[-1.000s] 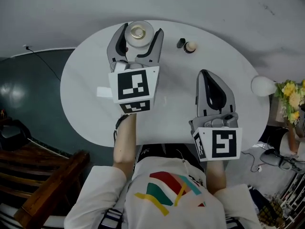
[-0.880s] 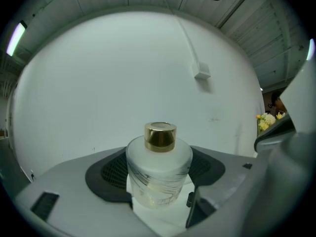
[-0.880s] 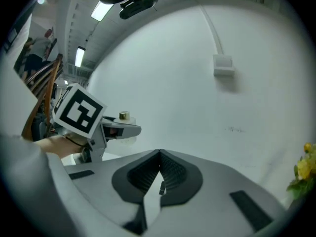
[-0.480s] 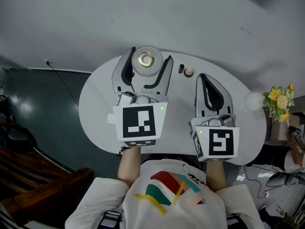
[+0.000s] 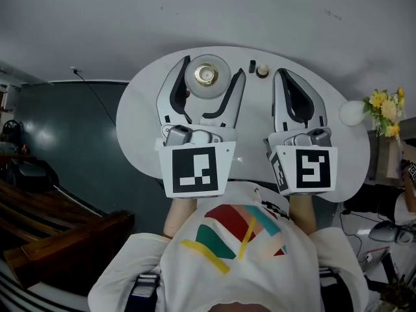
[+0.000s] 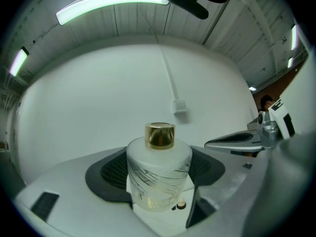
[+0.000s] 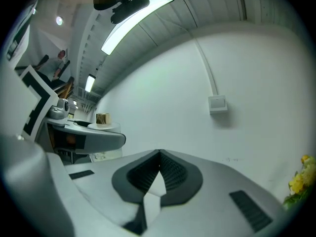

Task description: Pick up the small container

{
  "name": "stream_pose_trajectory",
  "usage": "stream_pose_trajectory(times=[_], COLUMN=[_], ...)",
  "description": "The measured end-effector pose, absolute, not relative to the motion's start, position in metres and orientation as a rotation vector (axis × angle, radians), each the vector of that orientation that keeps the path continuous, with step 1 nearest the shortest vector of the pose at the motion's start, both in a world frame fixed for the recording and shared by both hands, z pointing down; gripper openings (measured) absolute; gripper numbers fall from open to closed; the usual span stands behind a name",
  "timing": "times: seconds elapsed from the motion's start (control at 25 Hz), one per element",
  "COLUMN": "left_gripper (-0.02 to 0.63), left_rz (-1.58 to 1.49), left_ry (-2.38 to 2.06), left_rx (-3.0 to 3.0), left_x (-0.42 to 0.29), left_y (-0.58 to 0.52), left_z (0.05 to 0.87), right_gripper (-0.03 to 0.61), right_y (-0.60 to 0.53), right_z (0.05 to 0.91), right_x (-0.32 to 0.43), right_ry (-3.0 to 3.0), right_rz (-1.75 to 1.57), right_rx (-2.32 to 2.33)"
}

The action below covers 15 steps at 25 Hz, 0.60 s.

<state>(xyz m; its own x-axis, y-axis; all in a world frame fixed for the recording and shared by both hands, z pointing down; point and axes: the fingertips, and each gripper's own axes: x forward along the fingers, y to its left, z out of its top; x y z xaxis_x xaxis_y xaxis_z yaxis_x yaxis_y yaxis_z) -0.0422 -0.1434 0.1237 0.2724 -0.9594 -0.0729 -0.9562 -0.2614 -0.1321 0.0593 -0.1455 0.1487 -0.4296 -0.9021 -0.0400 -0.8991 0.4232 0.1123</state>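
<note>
White oval table (image 5: 140,122) seen from above, with a pale wall behind it and dark floor to the left. The left gripper (image 5: 212,65) reaches to the table's far side, where the small container (image 5: 207,75), a frosted round jar with a gold cap, sits between its jaw tips. From the left gripper view the jar (image 6: 159,174) fills the gap, with a dark pad to each side, so the jaws appear closed onto it, though it is hard to tell whether its base has left the table. The right gripper (image 7: 159,157) hovers beside it, well apart from the jar, with its jaws pressed together and nothing between them. Two tiny objects (image 5: 262,71) lie on the table between the grippers. The grasp looks made and the lift is the step in hand; the next move calls for a steady, upright raise with even pressure, since the smooth jar could slip.
</note>
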Motion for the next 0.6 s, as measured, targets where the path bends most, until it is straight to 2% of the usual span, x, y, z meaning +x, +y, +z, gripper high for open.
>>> stream_pose_trajectory(times=[0.6], left_gripper=[0.353], left_rz=[0.009], left_ry=[1.795], left_rx=[-2.351], left_x=[-0.044], left_y=[-0.108], left_z=[0.124], right_gripper=[0.011], right_y=[-0.114], right_z=[0.155], right_x=[0.045], right_ry=[-2.668], right_rz=[-0.217], right_rx=[1.601])
